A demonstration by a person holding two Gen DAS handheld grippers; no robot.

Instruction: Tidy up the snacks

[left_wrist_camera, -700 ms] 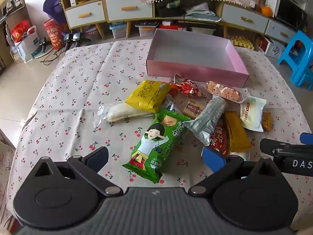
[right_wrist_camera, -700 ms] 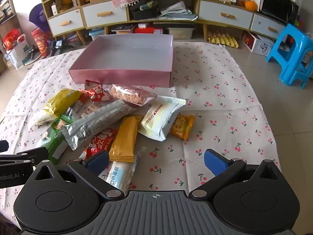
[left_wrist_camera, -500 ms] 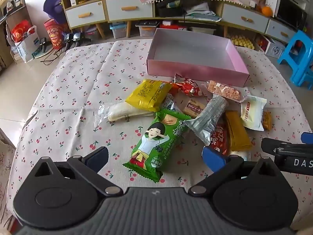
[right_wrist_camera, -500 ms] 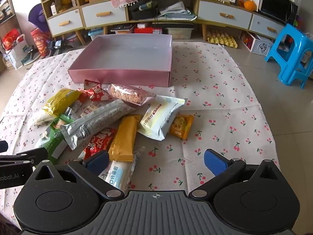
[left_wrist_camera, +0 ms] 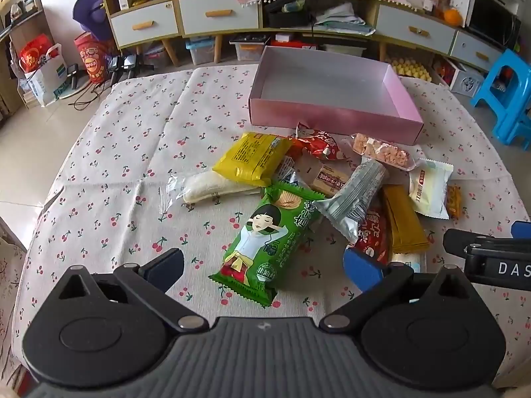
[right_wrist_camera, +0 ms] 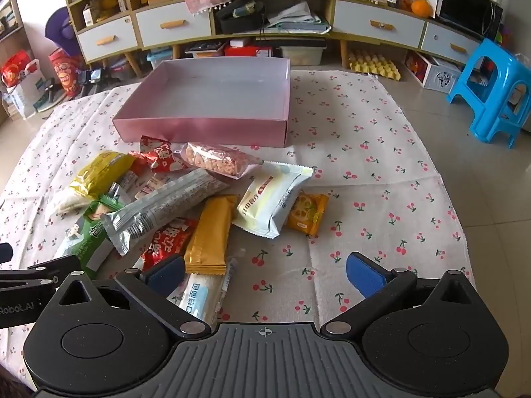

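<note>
A heap of snack packets lies on the cherry-print tablecloth [left_wrist_camera: 126,152] in front of an empty pink box [left_wrist_camera: 332,119] [right_wrist_camera: 205,129]. A green packet with a cartoon girl [left_wrist_camera: 268,242] sits just ahead of my left gripper [left_wrist_camera: 264,267], which is open and holds nothing. A yellow packet [left_wrist_camera: 252,159], a silver packet [right_wrist_camera: 162,205], a gold bar [right_wrist_camera: 210,232], a white-and-yellow packet [right_wrist_camera: 272,199] and a small orange packet [right_wrist_camera: 307,214] lie in the heap. My right gripper [right_wrist_camera: 265,275] is open above bare cloth, with a white-blue packet [right_wrist_camera: 199,295] by its left finger.
Beyond the table stand low cabinets with drawers [right_wrist_camera: 172,26], storage bins, a microwave [right_wrist_camera: 468,3] and a blue plastic stool [right_wrist_camera: 494,93] at the right. Red bags [left_wrist_camera: 36,63] sit on the floor at the left. Each gripper's side shows at the edge of the other's view.
</note>
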